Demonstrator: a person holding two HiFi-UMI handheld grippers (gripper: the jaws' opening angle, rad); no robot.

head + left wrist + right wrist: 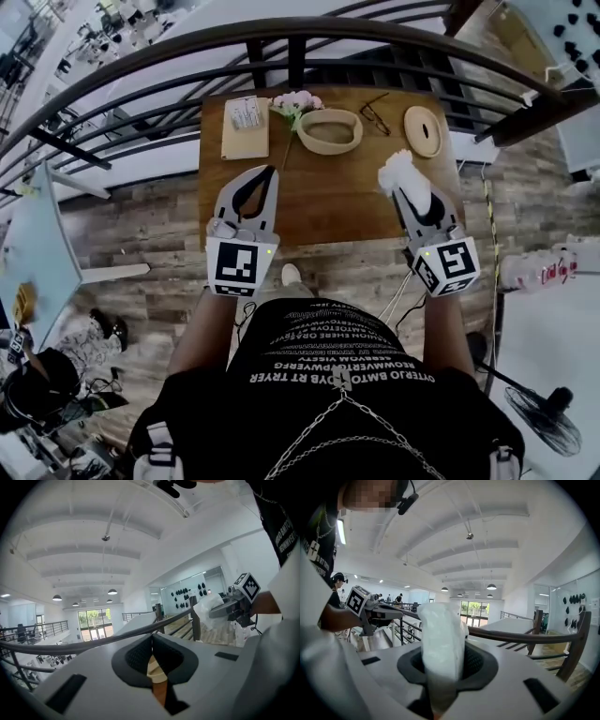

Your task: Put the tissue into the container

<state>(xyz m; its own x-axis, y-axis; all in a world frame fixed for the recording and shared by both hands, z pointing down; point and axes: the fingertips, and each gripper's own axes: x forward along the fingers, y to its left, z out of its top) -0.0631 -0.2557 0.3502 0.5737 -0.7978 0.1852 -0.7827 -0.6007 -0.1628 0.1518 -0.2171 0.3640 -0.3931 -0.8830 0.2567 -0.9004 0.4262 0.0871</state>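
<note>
A white tissue (397,172) sticks out of my right gripper (410,197), whose jaws are shut on it, above the right side of the wooden table (319,206). The right gripper view shows the tissue (440,634) standing up between the pads of the right gripper (443,660). The oval wooden container (330,131) sits at the table's far middle, apart from both grippers. My left gripper (268,176) hovers over the table's left part, jaws shut with nothing in them. The left gripper (152,641) looks past the railing, where the tissue (208,607) shows at the right.
On the table are a flat tissue pack (246,125) at the far left, pink flowers (296,102), glasses (375,115) and a round wooden lid (423,130). A dark curved railing (281,42) runs behind the table. A fan (544,417) stands on the floor at the right.
</note>
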